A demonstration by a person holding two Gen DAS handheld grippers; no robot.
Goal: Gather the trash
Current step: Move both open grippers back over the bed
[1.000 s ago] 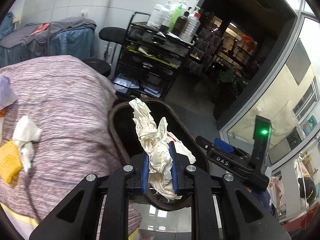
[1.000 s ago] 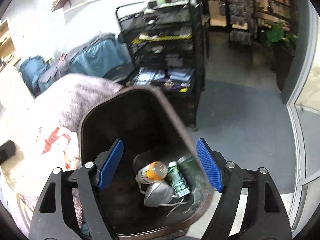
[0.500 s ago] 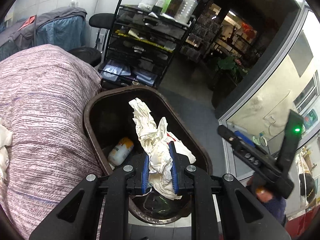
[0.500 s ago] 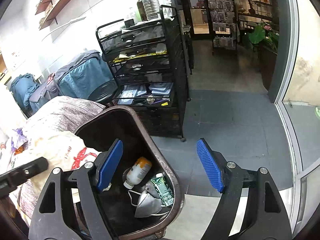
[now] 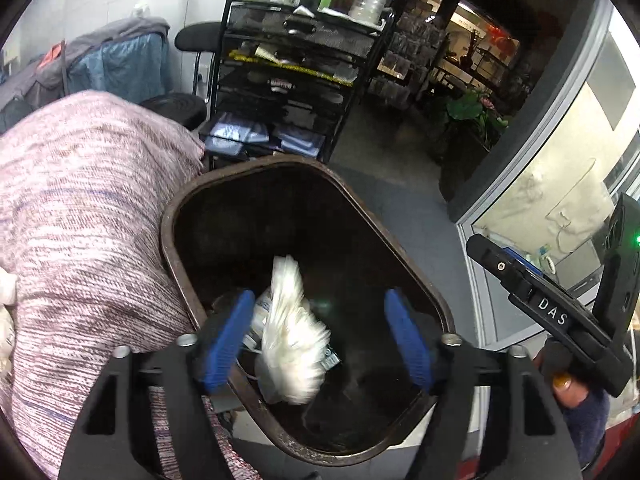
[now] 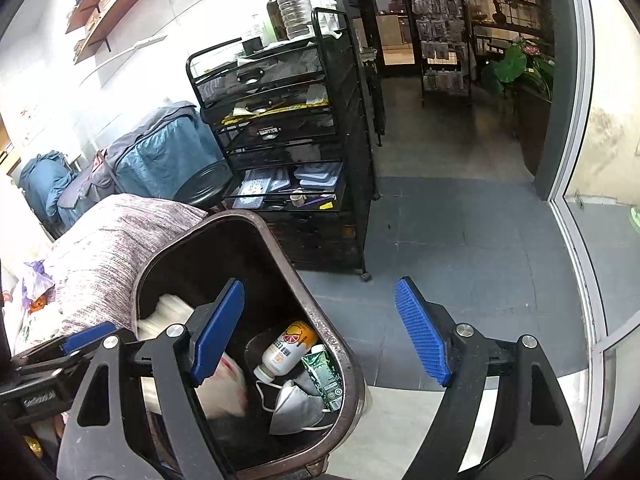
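My left gripper (image 5: 320,308) hangs over the dark brown trash bin (image 5: 170,220), its jaws opening. A crumpled white paper wad (image 5: 292,340) is blurred between the blue pads, touching neither, and sits low inside the bin. My right gripper (image 6: 320,292) stands open and empty above the bin's right rim (image 6: 320,320). In the bin lie an orange-labelled bottle (image 6: 288,346), a green carton (image 6: 324,376), a grey face mask (image 6: 296,408) and the white wad (image 6: 224,384). One of the right gripper's fingers (image 5: 520,280) shows at the right of the left wrist view.
A cloth-covered surface with purple stripes (image 5: 80,208) borders the bin on the left and carries more litter (image 6: 36,284). Behind the bin stand a black mesh cart (image 6: 288,140) with bottles on top and a black stool (image 5: 176,104). A grey floor and a glass wall (image 6: 580,240) lie to the right.
The left jaws went from shut on the white wad to wide apart, and the wad dropped out of them into the bin. The left gripper moved further over the bin.
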